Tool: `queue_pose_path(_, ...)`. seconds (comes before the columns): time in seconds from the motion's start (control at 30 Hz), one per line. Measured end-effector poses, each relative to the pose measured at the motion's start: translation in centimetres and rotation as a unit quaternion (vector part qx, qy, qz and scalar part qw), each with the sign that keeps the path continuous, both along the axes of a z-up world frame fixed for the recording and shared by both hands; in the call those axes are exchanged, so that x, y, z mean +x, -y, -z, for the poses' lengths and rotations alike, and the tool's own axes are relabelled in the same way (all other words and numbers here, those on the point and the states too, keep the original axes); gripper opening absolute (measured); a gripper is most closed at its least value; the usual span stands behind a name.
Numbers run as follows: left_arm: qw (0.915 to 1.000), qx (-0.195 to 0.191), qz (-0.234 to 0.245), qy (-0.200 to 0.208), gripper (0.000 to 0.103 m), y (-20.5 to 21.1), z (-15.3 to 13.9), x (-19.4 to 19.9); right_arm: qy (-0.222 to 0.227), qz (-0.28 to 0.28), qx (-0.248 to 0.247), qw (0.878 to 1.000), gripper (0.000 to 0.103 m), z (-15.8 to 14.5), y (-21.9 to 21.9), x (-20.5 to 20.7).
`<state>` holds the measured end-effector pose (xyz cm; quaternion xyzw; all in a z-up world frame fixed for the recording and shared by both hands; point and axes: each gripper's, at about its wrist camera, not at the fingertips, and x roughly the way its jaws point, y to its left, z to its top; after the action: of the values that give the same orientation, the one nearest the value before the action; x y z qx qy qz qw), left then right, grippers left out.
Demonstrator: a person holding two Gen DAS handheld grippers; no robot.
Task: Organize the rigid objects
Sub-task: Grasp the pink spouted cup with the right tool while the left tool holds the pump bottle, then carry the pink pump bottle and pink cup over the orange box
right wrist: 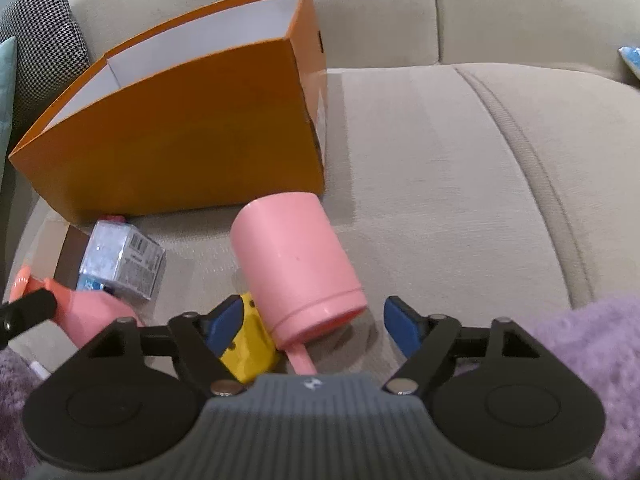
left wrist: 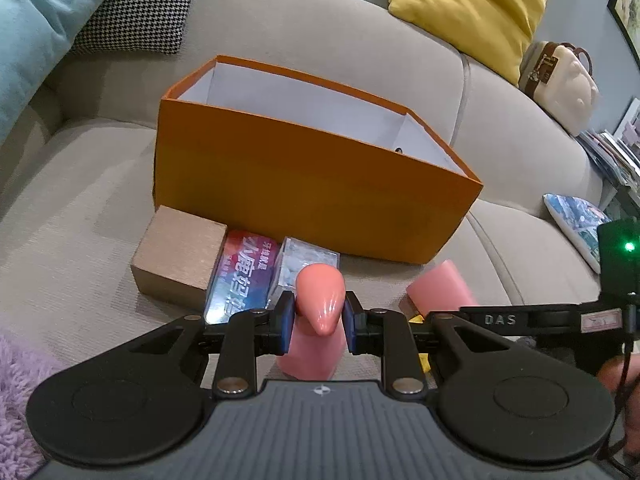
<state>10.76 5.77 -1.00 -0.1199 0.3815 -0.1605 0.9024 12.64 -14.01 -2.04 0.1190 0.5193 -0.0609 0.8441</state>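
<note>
The left claw [left wrist: 316,322] is closed on a salmon-pink bottle with a pointed cap [left wrist: 320,300], its blue pads [left wrist: 286,322] pressed against the bottle's sides just below the cap. The bottle stands in front of the open orange box [left wrist: 304,176], which sits on the beige sofa seat [left wrist: 72,184] with its white inside showing. Against the box's front wall lie a row of items: a brown cardboard cube [left wrist: 178,262] at the left, a flat purple-and-red packet with Chinese lettering [left wrist: 240,276] beside it, then a clear plastic box of pale contents [left wrist: 304,262] just behind the bottle. The right claw [right wrist: 314,322] is spread wide, its fingers on either side of the rim of a pink cup [right wrist: 296,268] lying on its side near the orange box's right front corner; the pads are apart from it. A yellow block [right wrist: 250,350] lies just beside the cup's rim, under the right claw's left finger. A yellow cushion [left wrist: 468,12] and a houndstooth cushion [left wrist: 140,4] lean on the sofa back behind the box.
</note>
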Motion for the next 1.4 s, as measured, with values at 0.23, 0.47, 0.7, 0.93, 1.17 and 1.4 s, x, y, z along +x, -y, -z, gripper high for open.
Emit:
queue_pose_path(0.23,1.0,-0.001,0.006,0.002,0.028,-0.1,-0.1,-0.2,0.078,-0.051,-0.048,0.994,0.062,-2.8,-2.6,-2.7)
queue_pose_path(0.47,1.0,0.002,0.001,-0.003,0.028,-0.5,-0.4,-1.1,0.137,-0.15,-0.071,0.977,0.061,-4.9,-6.3,-4.9)
queue_pose_path(0.7,0.9997,-0.002,-0.016,-0.019,0.028,-1.6,-0.3,-1.7,0.143,-0.272,-0.114,0.945,0.061,-4.1,-11.7,-6.3)
queue_pose_path(0.93,0.9993,0.02,-0.001,-0.03,0.028,-0.9,0.2,-1.7,0.091,-0.288,-0.133,0.944,0.061,-2.5,-12.1,-5.5)
queue_pose_path(1.17,0.9985,0.022,0.008,-0.05,0.03,-0.7,0.5,-1.7,0.058,-0.265,-0.096,0.958,0.061,-2.1,-10.7,-4.5)
queue_pose_path(1.4,0.9984,0.028,0.009,-0.047,0.029,-0.6,0.5,-1.9,0.052,-0.258,-0.083,0.961,0.062,-1.4,-11.0,-4.4)
